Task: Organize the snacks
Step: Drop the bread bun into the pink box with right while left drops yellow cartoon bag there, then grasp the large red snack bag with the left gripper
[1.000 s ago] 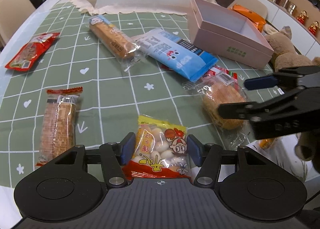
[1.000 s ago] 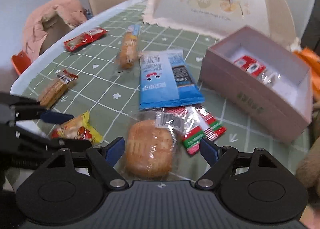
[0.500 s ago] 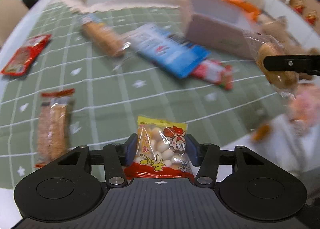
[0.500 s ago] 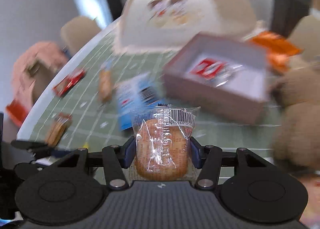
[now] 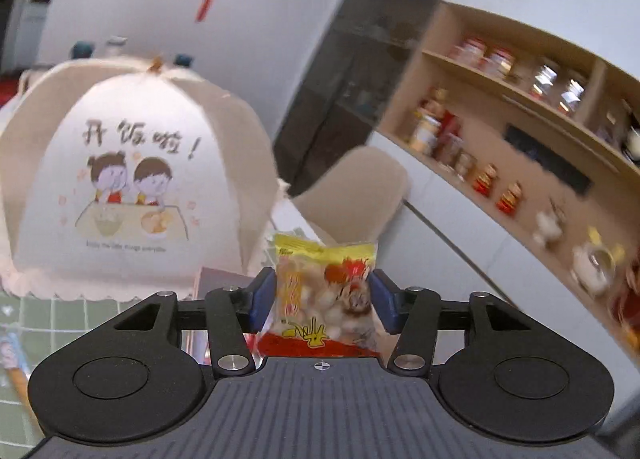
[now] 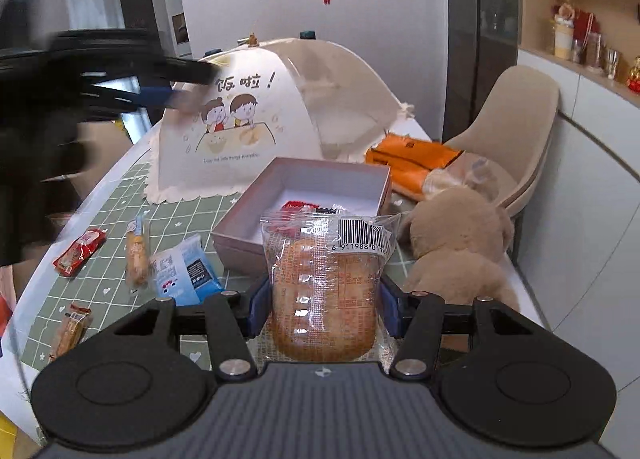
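— What is the left gripper (image 5: 322,299) holding?

— A small yellow and red snack bag (image 5: 324,295). The jaws are squeezed on its two sides. The bag stands up tall, its yellow top edge up, its red bottom edge down by the gripper. White round bits show inside. It is up in the air, in front of the dome cover (image 5: 132,179).

— And the right gripper (image 6: 324,305)?

— Its jaws are squeezed on one clear pack with a round brown cake (image 6: 326,295) inside. The pack stands up tall too, with the barcode at the top. It is held up above the near edge of the desk (image 6: 104,227), in front of the pink box (image 6: 304,211).

— What is in the box?

— One red packet (image 6: 300,206), from what I can see.

— How many snacks lie on the desk?

— Four. One red pack (image 6: 80,251) by the left edge, one long brown bar (image 6: 137,255), one blue and white pack (image 6: 182,271), and one wafer pack (image 6: 70,329) near the front left edge.

— Anything else?

— One teddy bear (image 6: 460,243) at the right edge.
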`<state>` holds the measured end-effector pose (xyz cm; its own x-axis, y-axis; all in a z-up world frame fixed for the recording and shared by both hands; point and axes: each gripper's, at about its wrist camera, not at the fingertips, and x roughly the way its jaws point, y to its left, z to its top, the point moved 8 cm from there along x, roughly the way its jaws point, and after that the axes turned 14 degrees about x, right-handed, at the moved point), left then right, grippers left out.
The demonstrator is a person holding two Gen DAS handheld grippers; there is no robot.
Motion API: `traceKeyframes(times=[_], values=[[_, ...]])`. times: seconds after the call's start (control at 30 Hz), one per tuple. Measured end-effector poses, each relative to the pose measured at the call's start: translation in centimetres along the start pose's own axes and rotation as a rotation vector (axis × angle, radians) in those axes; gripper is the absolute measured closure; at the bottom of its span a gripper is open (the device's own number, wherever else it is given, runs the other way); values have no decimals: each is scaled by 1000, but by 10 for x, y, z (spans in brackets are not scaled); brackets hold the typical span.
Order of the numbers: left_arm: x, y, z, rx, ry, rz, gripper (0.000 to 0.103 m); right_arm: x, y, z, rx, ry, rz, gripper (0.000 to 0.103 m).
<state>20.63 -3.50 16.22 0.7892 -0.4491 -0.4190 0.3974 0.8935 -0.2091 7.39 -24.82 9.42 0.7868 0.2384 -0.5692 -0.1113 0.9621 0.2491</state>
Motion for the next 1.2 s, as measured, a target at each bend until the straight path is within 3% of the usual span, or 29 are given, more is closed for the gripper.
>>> traceKeyframes(times=[0.2, 0.4, 0.47, 0.53, 0.63, 0.73, 0.87, 1.0, 1.1, 1.2], values=[[-9, 23, -27, -51, -9, 3, 48, 6, -3, 17, 3, -1, -10, 49], [-29, 62, -75, -112, 77, 64, 48, 56, 17, 93, 56, -104, 49, 48], [-38, 78, -92, -122, 114, 105, 48, 79, 27, 114, 22, -133, 15, 22], [-48, 101, -108, -133, 149, 160, 48, 98, 39, 120, -39, -145, -42, 21], [-68, 146, -122, -133, 174, 264, 48, 107, 60, 103, -78, -108, 18, 21], [-93, 209, -134, -156, 168, 414, 48, 117, 75, 67, -106, -17, 70, 21], [-121, 310, -159, -304, 171, 604, 48, 129, 85, 17, -133, 107, 70, 21], [-131, 375, -184, -446, 179, 675, 48, 130, 89, -27, -139, 215, 63, 21], [-124, 387, -193, -413, 223, 666, 48, 128, 89, -54, -153, 269, 45, 21], [-115, 370, -192, -328, 245, 595, 48, 125, 88, -72, -152, 311, 50, 21]])
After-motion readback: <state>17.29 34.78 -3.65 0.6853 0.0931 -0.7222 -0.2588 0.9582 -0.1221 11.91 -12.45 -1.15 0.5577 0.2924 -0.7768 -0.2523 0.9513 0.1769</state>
